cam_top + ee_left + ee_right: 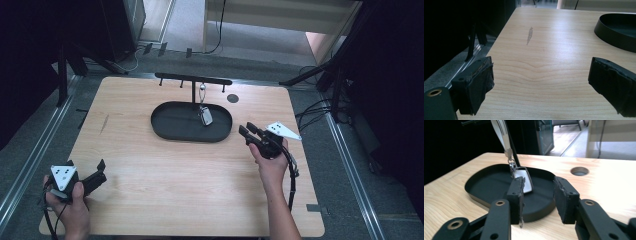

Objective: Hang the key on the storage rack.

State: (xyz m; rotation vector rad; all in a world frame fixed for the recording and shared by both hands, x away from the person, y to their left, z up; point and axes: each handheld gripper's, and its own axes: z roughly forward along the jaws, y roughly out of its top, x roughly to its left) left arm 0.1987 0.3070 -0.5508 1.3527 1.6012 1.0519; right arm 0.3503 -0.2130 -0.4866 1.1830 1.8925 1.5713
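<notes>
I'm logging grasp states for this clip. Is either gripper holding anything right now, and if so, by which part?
Nothing is held. The left gripper is open over bare table; the right gripper is open, just short of the black tray and the hanging keychain.

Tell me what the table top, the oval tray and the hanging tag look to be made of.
Table top: pale wood or wood-look laminate, with visible grain and a soft sheen.
Oval tray: probably matte black painted metal or plastic; thin, even upright rim.
Hanging tag: a white face in a shiny metal-looking frame, on a bright silvery clip.
</notes>
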